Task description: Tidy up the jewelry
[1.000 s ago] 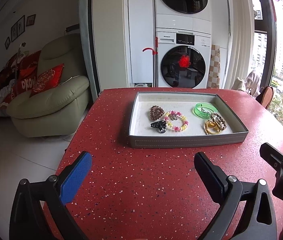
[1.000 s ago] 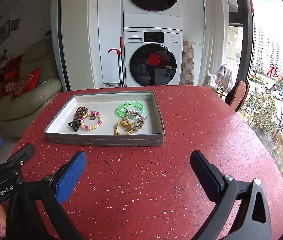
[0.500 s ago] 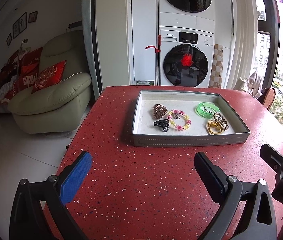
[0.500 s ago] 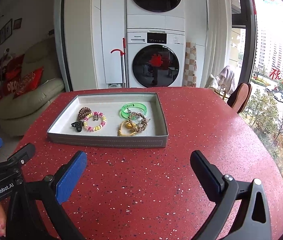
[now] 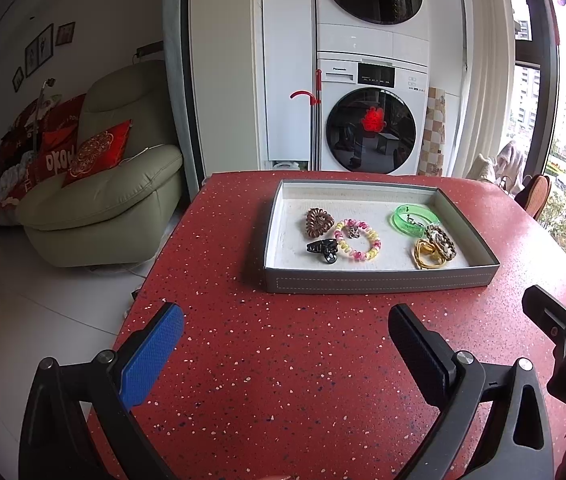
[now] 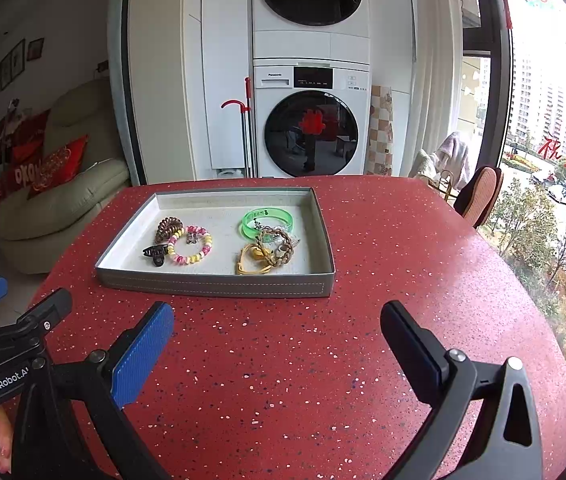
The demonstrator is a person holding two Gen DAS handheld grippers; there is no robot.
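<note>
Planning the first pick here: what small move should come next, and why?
Probably ease the right tool forward toward the tray. Both tools are open and empty, short of it, and the green bangle, braided bracelet and yellow band lie tangled on its right side.

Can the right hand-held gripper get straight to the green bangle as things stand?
Probably yes: the right hand-held gripper is open and empty, bare table lies between, and the tray is open-topped. A braided bracelet overlaps the green bangle.

place: home | evidence: stacked washer-dryer (image 6: 310,120), green armchair (image 5: 103,196), red cushions (image 5: 97,152), framed wall pictures (image 5: 39,54)
</note>
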